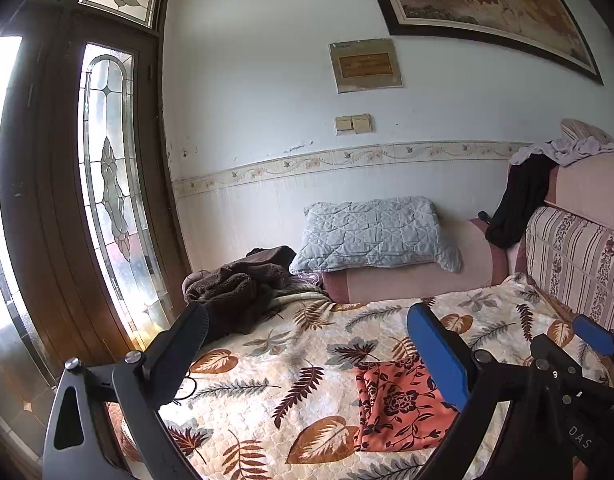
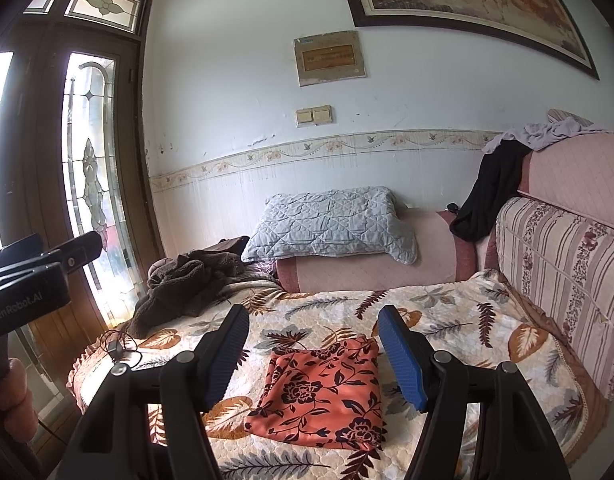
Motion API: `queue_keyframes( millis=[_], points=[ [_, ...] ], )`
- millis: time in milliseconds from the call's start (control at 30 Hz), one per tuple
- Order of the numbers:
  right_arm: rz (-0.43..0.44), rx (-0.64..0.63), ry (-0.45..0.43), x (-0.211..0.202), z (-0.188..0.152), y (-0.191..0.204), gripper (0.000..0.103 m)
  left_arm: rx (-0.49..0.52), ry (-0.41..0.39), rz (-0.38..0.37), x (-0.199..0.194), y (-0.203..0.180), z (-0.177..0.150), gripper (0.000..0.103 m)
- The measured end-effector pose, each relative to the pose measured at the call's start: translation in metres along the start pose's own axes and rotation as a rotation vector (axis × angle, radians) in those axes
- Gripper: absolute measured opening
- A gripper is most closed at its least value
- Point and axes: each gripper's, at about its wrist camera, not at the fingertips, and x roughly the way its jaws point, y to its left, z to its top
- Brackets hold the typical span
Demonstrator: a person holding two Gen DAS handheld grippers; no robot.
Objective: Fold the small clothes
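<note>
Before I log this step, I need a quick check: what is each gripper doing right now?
Left gripper: jaws wide open, holding nothing.
Right gripper: jaws open, holding nothing, above the orange floral cloth on the bed.

In the left wrist view, the left gripper's (image 1: 307,344) blue finger (image 1: 435,356) covers our view of the orange floral cloth's (image 1: 395,404) right edge. Above the grey pillow (image 2: 327,226), we cannot read the wall plaque (image 2: 330,58), too small; the framed painting (image 2: 467,4) is cropped by the top edge.
</note>
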Motion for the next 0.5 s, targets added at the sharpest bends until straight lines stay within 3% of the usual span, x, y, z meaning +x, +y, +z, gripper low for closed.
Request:
queue_keyframes(
  millis=[500],
  points=[
    [-0.015,-0.026,-0.006,0.012,0.006,0.008,0.071,-0.012,0.002,-0.009,0.019,0.006,0.000,0.100]
  ],
)
